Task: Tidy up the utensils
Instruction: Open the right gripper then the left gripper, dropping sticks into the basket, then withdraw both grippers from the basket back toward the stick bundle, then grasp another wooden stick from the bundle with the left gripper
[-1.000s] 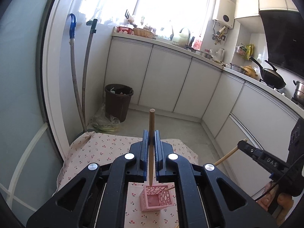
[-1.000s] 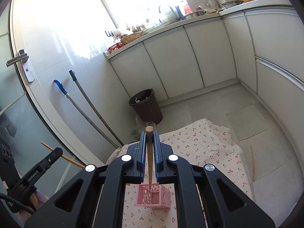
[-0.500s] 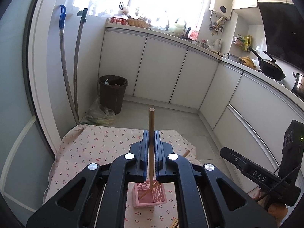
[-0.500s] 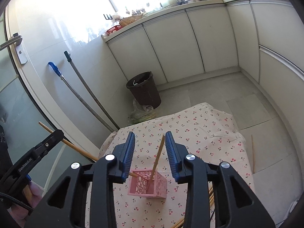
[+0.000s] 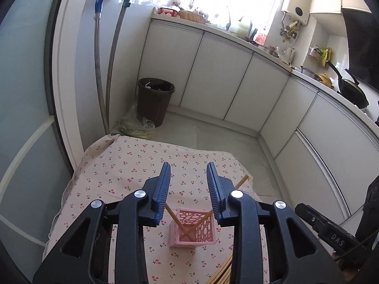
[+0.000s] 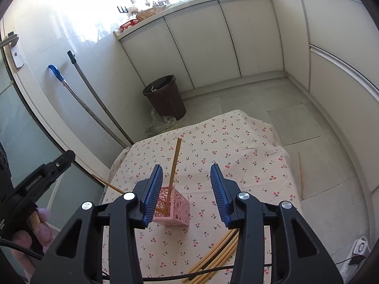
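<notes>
A pink perforated holder stands on the cherry-print cloth. Two wooden chopsticks lean crossed inside it; in the right wrist view one chopstick stands nearly upright and another sticks out to the left. My left gripper is open and empty, above and just behind the holder. My right gripper is open and empty above the holder too. Several loose chopsticks lie on the cloth near the front.
The cloth-covered table stands in a kitchen. A brown bin and two mop handles stand beyond its far edge. One chopstick lies on the floor to the right. White cabinets line the walls.
Both grippers opened and let their chopsticks drop into the pink holder, the right first, then the left. Both views tilted down toward the table.
</notes>
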Motion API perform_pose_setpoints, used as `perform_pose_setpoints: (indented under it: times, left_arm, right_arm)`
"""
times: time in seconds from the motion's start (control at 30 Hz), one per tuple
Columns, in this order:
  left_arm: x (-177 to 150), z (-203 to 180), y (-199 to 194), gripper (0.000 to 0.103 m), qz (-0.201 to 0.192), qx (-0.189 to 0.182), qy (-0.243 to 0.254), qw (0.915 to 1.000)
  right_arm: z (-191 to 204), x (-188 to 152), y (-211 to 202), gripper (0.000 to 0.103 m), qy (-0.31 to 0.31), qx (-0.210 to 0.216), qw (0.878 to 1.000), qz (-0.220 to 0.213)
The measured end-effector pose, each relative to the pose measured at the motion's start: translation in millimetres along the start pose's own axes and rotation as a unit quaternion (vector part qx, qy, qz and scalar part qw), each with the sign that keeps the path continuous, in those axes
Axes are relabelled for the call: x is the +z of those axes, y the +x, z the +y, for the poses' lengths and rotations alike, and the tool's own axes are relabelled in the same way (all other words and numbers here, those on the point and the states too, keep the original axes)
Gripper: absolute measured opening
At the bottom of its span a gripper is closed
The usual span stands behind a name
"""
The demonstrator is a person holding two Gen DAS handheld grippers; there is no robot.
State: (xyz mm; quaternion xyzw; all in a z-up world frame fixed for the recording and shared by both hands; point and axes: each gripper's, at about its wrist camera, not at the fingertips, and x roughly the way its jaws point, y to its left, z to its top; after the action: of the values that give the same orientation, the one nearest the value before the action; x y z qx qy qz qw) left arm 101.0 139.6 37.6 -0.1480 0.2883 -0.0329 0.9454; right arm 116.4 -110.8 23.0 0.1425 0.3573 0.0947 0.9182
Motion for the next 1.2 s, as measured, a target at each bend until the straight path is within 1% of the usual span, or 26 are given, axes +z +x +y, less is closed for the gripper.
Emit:
perform_pose_setpoints:
  times: [0.07, 0.13, 0.17, 0.2, 0.23, 0.3, 0.33, 0.43, 0.47, 0.53, 0.6, 0.63, 0.67, 0.7, 0.73, 0.77, 0.87, 0.9, 0.93, 0.97, 1.07, 1.13, 1.2]
  left_arm:
    - [-3, -4, -3, 0.033, 0.004, -0.006, 0.007, 0.9999]
    - [-7, -11, -4, 0.033, 0.009, -0.011, 0.019, 0.9997]
    - [-10, -15, -4, 0.034, 0.011, -0.012, 0.024, 0.9996]
    - [-12, -18, -3, 0.035, 0.015, -0.016, 0.027, 0.9994]
    - [-16, -22, -1, 0.038, 0.024, -0.023, 0.031, 0.9990]
    - [-23, -32, 3, 0.042, 0.038, -0.033, 0.041, 0.9979]
    - [-28, -38, 5, 0.046, 0.045, -0.036, 0.051, 0.9971]
    - [-41, -56, 12, 0.058, 0.063, -0.047, 0.078, 0.9938]
    - [-46, -63, 15, 0.062, 0.071, -0.052, 0.087, 0.9923]
    - [-56, -75, 22, 0.068, 0.089, -0.060, 0.107, 0.9884]
    - [-67, -94, 32, 0.078, 0.112, -0.066, 0.133, 0.9826]
    - [-73, -101, 37, 0.085, 0.122, -0.069, 0.144, 0.9795]
    - [-80, -111, 43, 0.088, 0.134, -0.072, 0.156, 0.9758]
    - [-87, -121, 48, 0.090, 0.144, -0.073, 0.167, 0.9727]
    - [-94, -130, 55, 0.094, 0.156, -0.074, 0.178, 0.9688]
    - [-103, -141, 66, 0.096, 0.174, -0.073, 0.193, 0.9629]
    - [-128, -163, 99, 0.096, 0.225, -0.061, 0.221, 0.9471]
    - [-136, -168, 113, 0.096, 0.246, -0.055, 0.222, 0.9420]
    - [-144, -173, 132, 0.096, 0.276, -0.053, 0.222, 0.9337]
    - [-149, -176, 147, 0.096, 0.295, -0.051, 0.220, 0.9285]
    - [-159, -181, 192, 0.096, 0.333, -0.033, 0.208, 0.9189]
    - [-163, -182, 222, 0.095, 0.366, -0.029, 0.193, 0.9097]
    - [-164, -182, 243, 0.092, 0.374, -0.004, 0.189, 0.9077]
  right_arm:
    - [-1, -6, -3, 0.045, -0.005, -0.008, 1.000, 0.002]
    - [-5, -12, -8, 0.053, -0.004, -0.015, 1.000, 0.002]
    - [-9, -16, -11, 0.053, -0.003, -0.018, 1.000, 0.003]
    - [-14, -20, -14, 0.057, 0.000, -0.020, 1.000, 0.004]
    - [-20, -26, -18, 0.064, 0.005, -0.022, 1.000, 0.002]
    - [-34, -34, -25, 0.072, 0.017, -0.032, 0.999, -0.002]
    - [-41, -38, -28, 0.078, 0.023, -0.037, 0.999, -0.001]
    - [-73, -48, -42, 0.091, 0.056, -0.063, 0.996, -0.008]
    - [-83, -50, -45, 0.093, 0.068, -0.073, 0.995, -0.010]
    - [-107, -52, -51, 0.096, 0.102, -0.093, 0.990, -0.005]
    - [-134, -54, -55, 0.096, 0.145, -0.104, 0.984, 0.004]
    - [-146, -54, -57, 0.096, 0.166, -0.111, 0.980, 0.009]
    - [-161, -55, -59, 0.096, 0.193, -0.114, 0.974, 0.015]
    - [-172, -56, -59, 0.096, 0.215, -0.112, 0.970, 0.019]
    - [-186, -57, -61, 0.096, 0.247, -0.103, 0.963, 0.023]
    - [-195, -60, -63, 0.096, 0.272, -0.091, 0.958, 0.025]
    - [-217, -63, -65, 0.096, 0.332, -0.050, 0.941, 0.031]
    - [-221, -64, -66, 0.096, 0.342, -0.043, 0.938, 0.033]
    - [-224, -65, -64, 0.096, 0.352, -0.036, 0.935, 0.039]
    - [-224, -65, -62, 0.096, 0.358, -0.029, 0.932, 0.044]
    - [-226, -70, -50, 0.096, 0.379, 0.014, 0.922, 0.071]
    - [-224, -73, -40, 0.096, 0.393, 0.046, 0.914, 0.088]
    - [-221, -73, -32, 0.096, 0.400, 0.059, 0.909, 0.102]
